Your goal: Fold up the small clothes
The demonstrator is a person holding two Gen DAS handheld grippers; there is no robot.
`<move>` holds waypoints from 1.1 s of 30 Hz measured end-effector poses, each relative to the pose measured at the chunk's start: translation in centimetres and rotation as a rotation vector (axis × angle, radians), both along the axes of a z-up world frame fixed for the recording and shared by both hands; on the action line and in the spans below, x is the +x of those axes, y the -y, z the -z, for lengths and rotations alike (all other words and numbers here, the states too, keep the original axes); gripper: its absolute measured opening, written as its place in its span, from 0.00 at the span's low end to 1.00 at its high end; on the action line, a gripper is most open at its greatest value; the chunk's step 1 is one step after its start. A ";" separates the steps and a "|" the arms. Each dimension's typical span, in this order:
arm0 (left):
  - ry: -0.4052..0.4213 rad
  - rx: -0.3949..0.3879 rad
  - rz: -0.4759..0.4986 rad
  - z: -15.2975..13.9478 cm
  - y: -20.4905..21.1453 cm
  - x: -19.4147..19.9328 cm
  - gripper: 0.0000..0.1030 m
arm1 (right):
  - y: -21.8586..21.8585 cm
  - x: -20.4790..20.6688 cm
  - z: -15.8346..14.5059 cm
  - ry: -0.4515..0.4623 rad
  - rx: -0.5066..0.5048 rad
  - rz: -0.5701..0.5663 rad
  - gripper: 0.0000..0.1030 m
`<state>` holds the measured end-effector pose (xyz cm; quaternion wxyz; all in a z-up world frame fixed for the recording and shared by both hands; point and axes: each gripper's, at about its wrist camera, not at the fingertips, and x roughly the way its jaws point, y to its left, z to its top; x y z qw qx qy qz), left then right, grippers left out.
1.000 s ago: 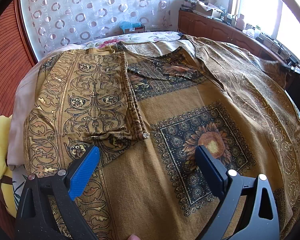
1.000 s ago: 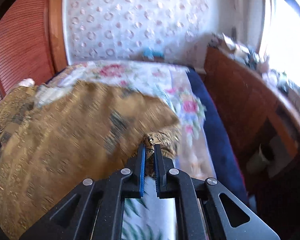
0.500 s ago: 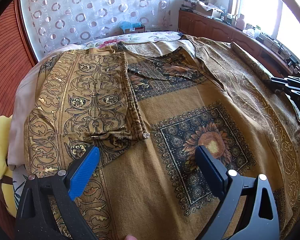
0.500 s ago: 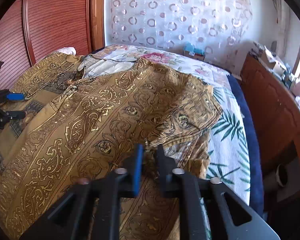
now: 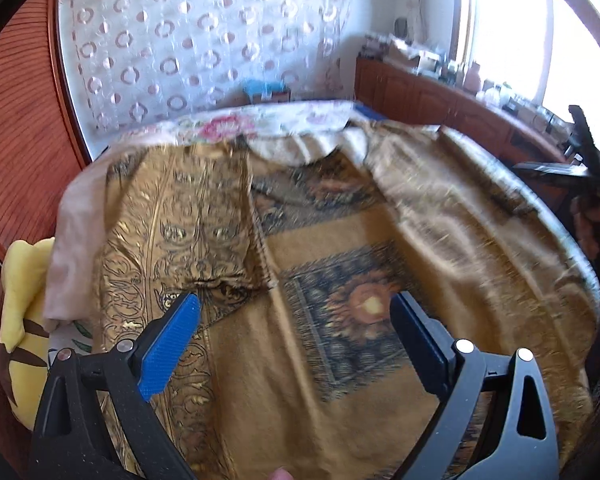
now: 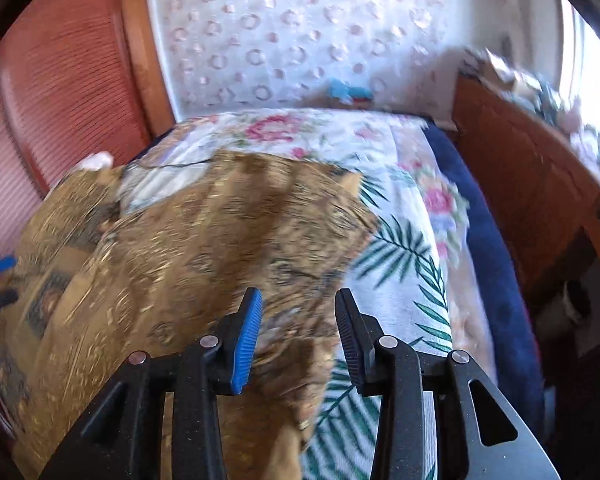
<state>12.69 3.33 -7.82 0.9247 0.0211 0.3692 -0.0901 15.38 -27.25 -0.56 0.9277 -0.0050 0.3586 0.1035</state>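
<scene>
We see the garment (image 5: 340, 360), ochre with gold scrollwork and a dark sunflower panel, spread across the bed (image 6: 412, 216); its left side is folded in over the body, its right side lies draped toward the bed's edge; both views are blurred.

Left tongs (image 5: 296, 316): spread wide, hanging over the garment's lower middle; nothing sits between the fingers; we cannot tell whether the tips touch the cloth; the blue pad (image 5: 168, 344) shows over the folded left flap.

Right tongs (image 6: 298, 312): partly apart and opening; a bunched fold of the garment's edge lies between the fingers, but the pads do not press it; cloth sags loose below the gap, over the leaf-print sheet (image 6: 400, 252). In the left wrist view the right tongs show at the far right edge, above the garment's right border.

A yellow cushion (image 5: 24, 280) sits at the bed's left side; a wooden cabinet (image 6: 520, 184) runs along the right; a lace curtain (image 5: 204, 52) hangs behind.
</scene>
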 end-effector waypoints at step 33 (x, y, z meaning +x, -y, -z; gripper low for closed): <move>0.056 -0.076 -0.002 -1.6 0.8 -2.8 0.94 | -5.5 5.1 -3.3 0.082 0.131 -0.224 0.30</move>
